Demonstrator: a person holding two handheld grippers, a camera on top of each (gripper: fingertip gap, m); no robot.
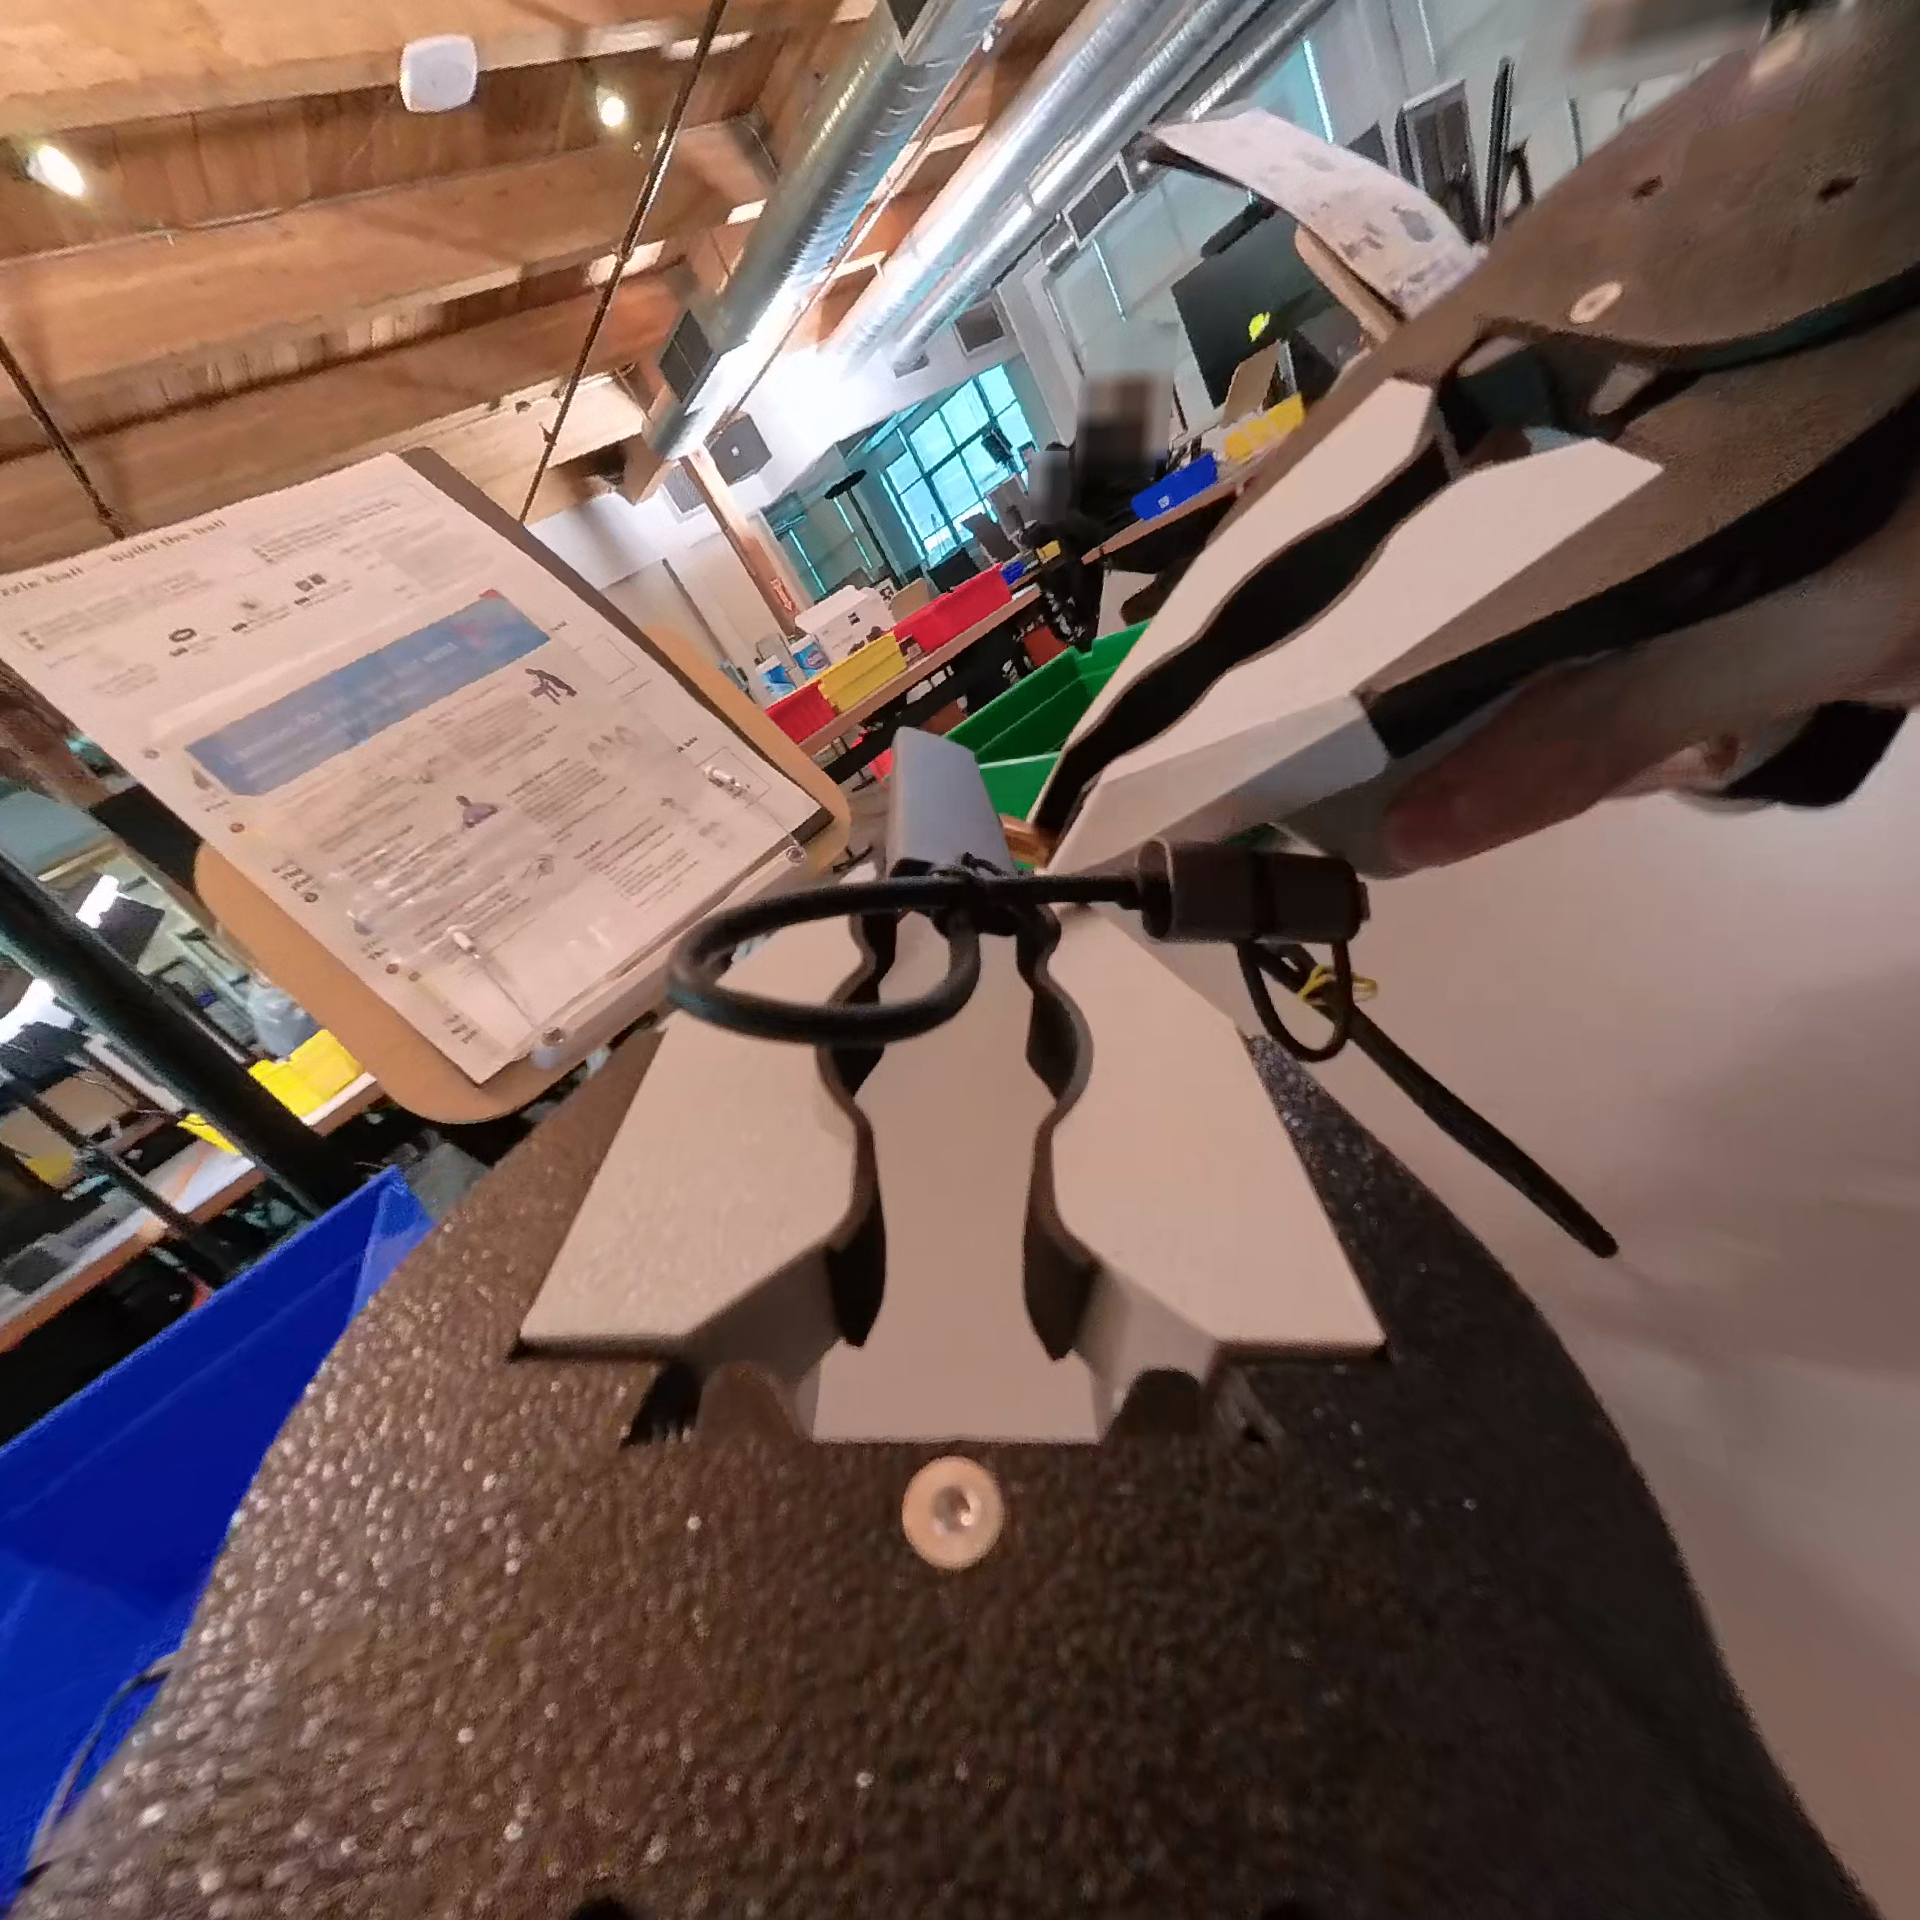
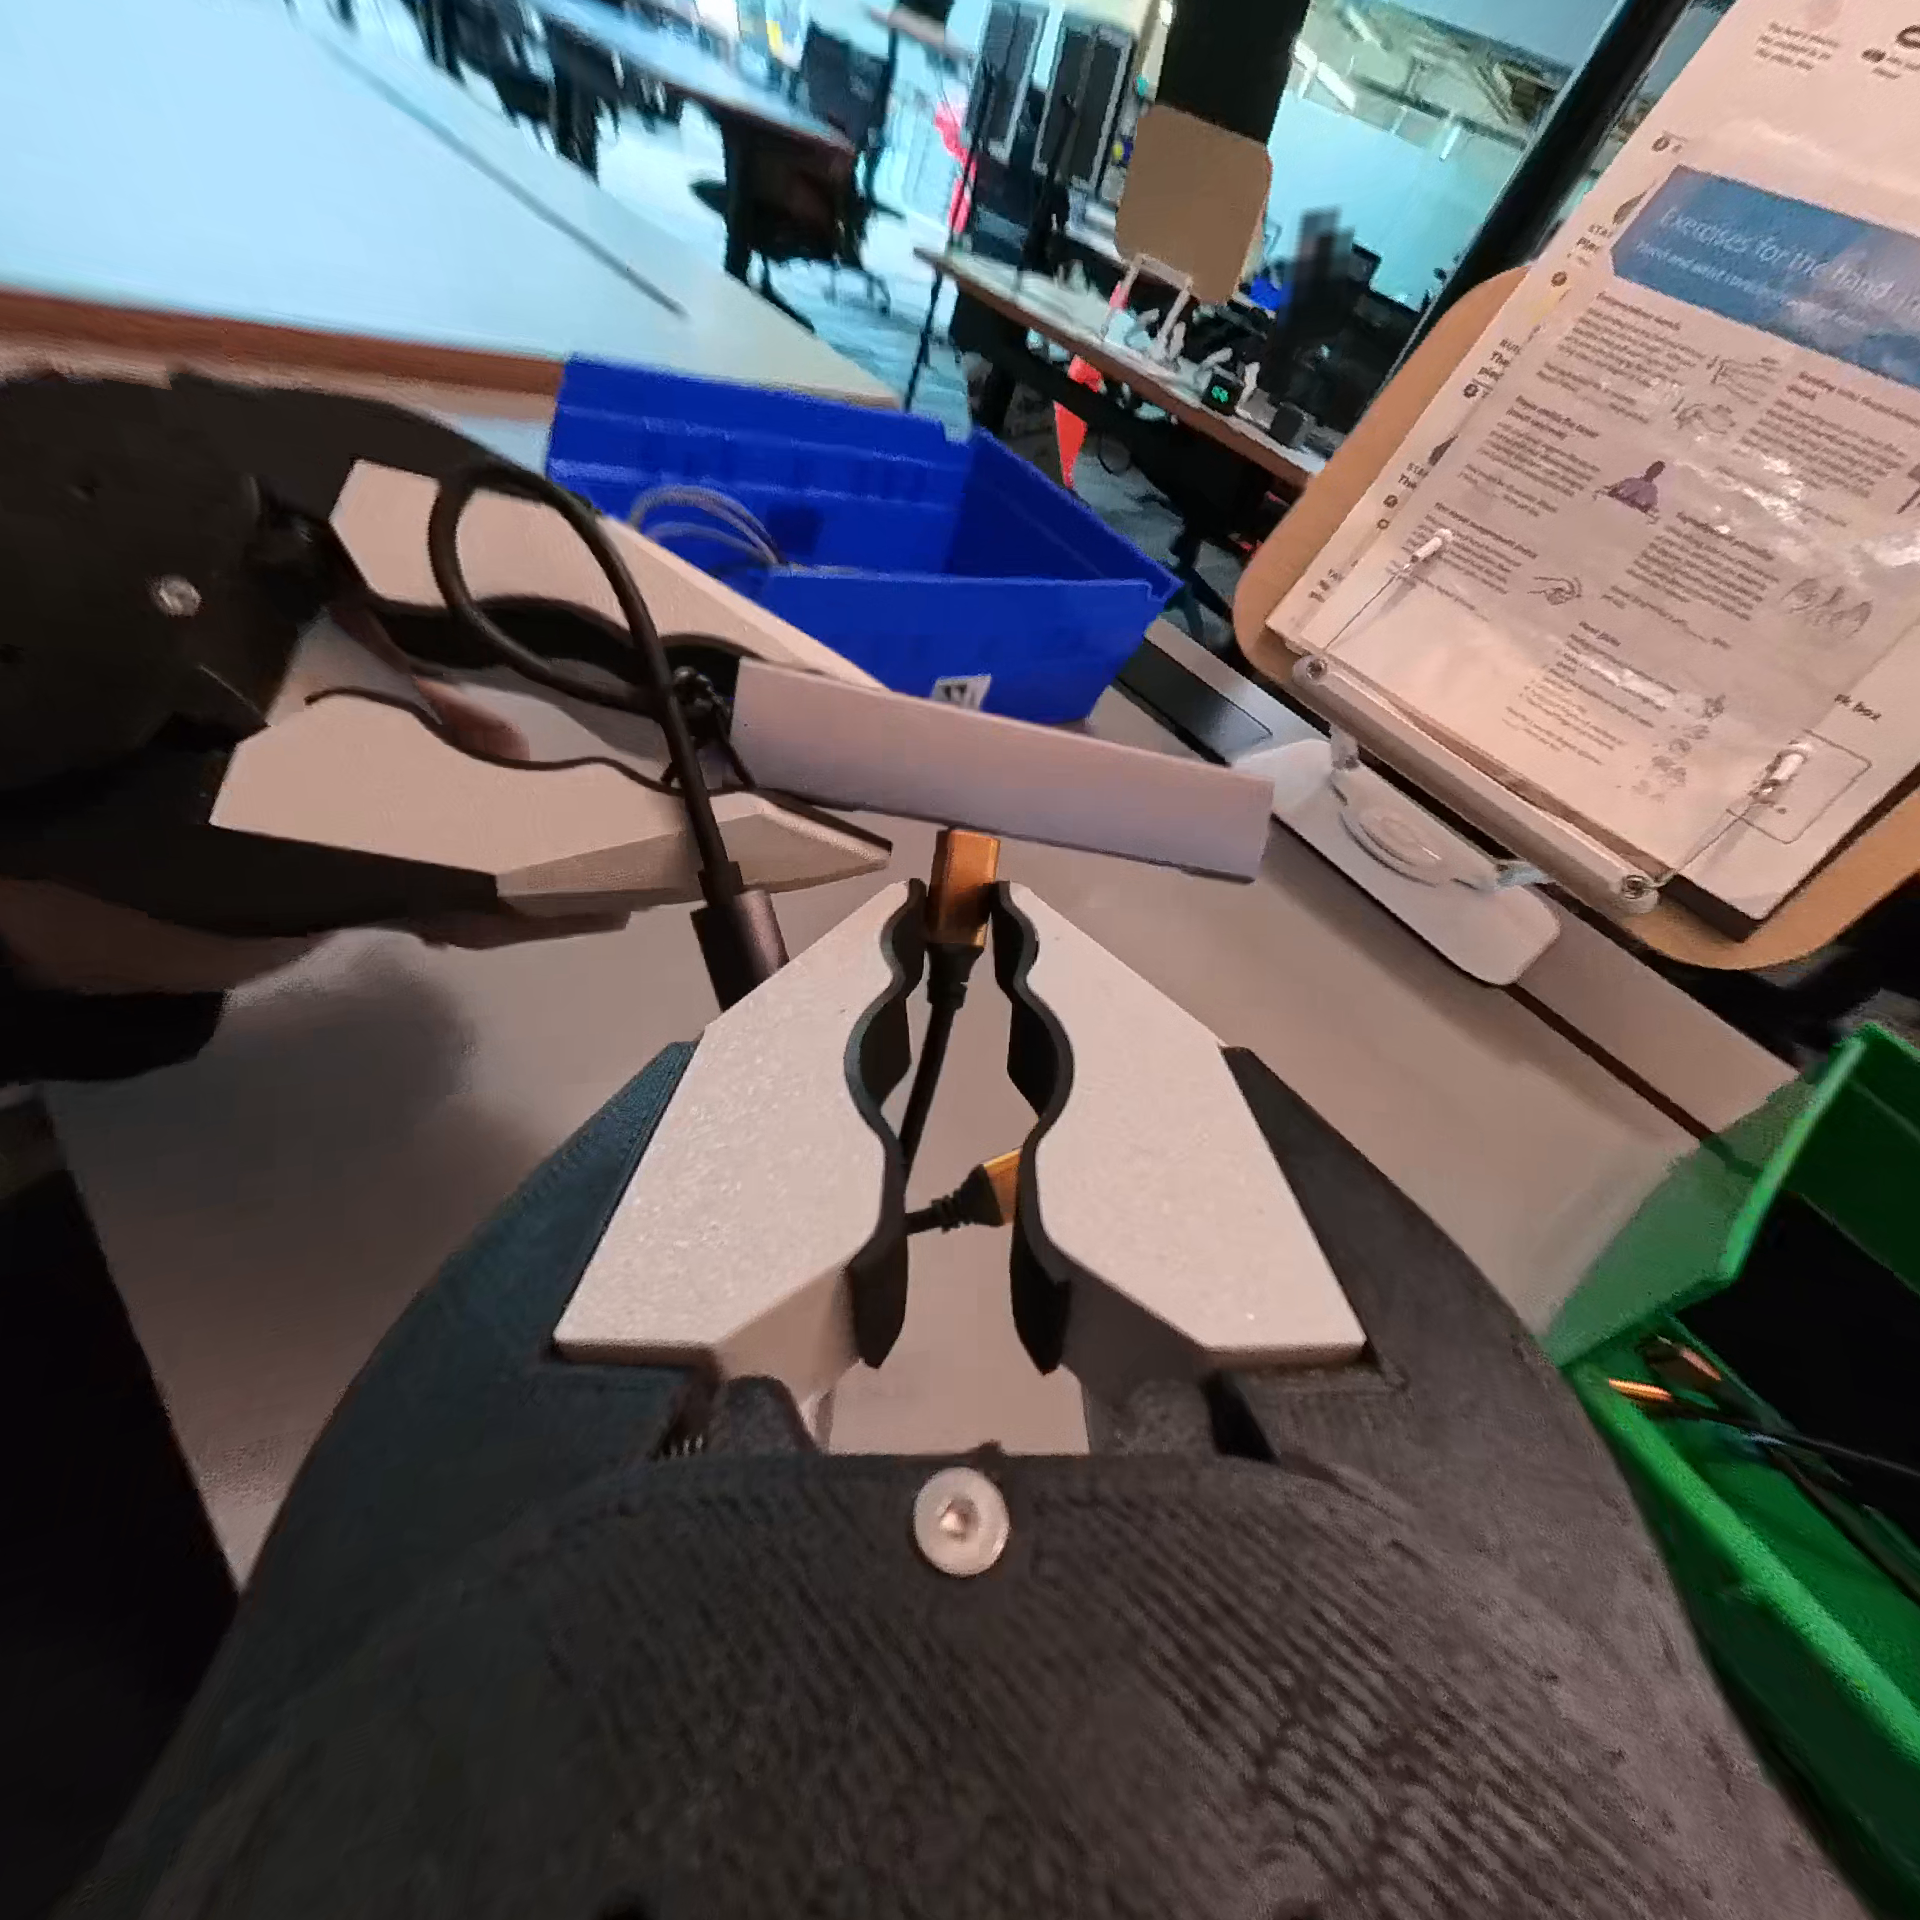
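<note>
Left wrist view: the left hand-held gripper point(image 1: 951, 914) is pinched on a thin black cable point(image 1: 821, 971) at a tied bundle; a loop juts left, and a black cylindrical plug point(image 1: 1247, 894) lies at centre right, touching the right hand-held gripper point(image 1: 1049, 821).

Right wrist view: the right hand-held gripper point(image 2: 961, 894) is clamped on a gold metal connector point(image 2: 961, 883) at frame centre. A blue plastic bin point(image 2: 883, 551) stands behind at upper centre, a green plastic bin point(image 2: 1704, 1226) at lower right; bare grey counter point(image 2: 1299, 1039) lies between.
</note>
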